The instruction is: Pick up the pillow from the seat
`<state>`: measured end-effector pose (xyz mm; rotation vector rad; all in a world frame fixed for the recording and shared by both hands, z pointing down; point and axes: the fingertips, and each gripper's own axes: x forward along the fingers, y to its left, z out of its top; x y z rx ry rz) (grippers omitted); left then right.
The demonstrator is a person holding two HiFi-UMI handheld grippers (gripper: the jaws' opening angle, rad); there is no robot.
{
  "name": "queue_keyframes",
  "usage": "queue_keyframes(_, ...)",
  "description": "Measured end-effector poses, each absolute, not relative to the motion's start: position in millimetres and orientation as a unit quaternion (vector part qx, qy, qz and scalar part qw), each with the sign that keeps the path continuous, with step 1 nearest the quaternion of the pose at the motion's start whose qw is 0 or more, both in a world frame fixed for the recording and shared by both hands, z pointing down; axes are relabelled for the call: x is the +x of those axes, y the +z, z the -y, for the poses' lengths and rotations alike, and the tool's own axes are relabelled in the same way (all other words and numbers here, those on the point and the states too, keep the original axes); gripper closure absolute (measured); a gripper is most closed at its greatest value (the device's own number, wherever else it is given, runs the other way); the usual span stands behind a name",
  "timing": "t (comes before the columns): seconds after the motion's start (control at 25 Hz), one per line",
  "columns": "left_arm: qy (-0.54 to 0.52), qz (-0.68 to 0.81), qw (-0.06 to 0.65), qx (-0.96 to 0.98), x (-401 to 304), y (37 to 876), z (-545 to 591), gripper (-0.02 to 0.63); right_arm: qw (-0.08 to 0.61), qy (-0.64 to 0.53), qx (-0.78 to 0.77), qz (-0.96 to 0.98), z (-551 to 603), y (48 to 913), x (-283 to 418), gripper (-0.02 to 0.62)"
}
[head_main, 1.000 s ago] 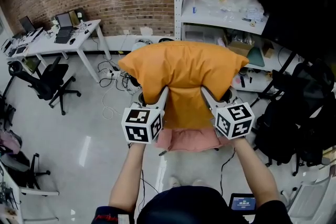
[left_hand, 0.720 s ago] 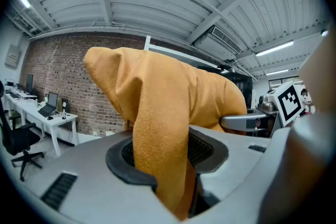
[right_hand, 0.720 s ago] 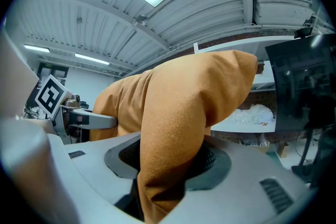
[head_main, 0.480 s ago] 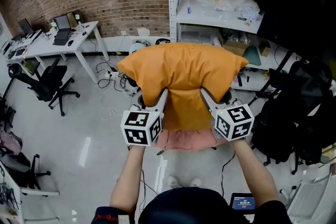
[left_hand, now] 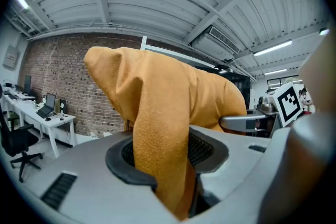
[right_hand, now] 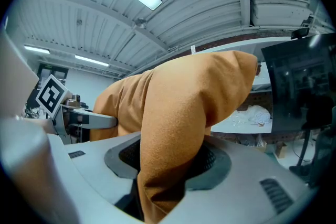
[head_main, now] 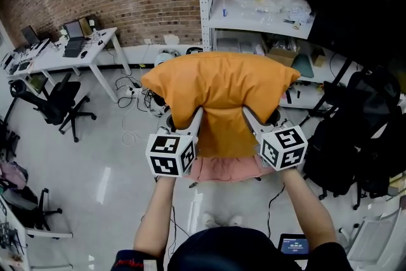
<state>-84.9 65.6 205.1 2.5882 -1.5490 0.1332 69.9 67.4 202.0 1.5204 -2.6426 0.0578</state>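
I'm holding orange pillow (head_main: 221,89) lifted above pink seat (head_main: 222,169). Left gripper (head_main: 194,118) and right gripper (head_main: 250,117) are each pinching 1 fold of its cover, jaws narrow. I'm watching for slip: soft fabric could be sliding out if the 2 grippers pull apart or jerk.

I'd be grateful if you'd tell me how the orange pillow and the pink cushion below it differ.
The orange pillow is held aloft, pinched by the left claw and the right claw; the pink cushion lies below, gripped by neither. The pillow shows whole, while the cushion is mostly hidden under it. Both are soft fabric.
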Motion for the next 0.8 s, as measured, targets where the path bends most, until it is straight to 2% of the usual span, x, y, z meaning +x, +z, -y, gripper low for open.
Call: queue_keyframes(0.8,0.037,0.514,0.057,0.855,-74.2,203.2,-61.7,0.431,0.041,0.009,0.499,0.866,-63.7,199.5,81.0,0.385)
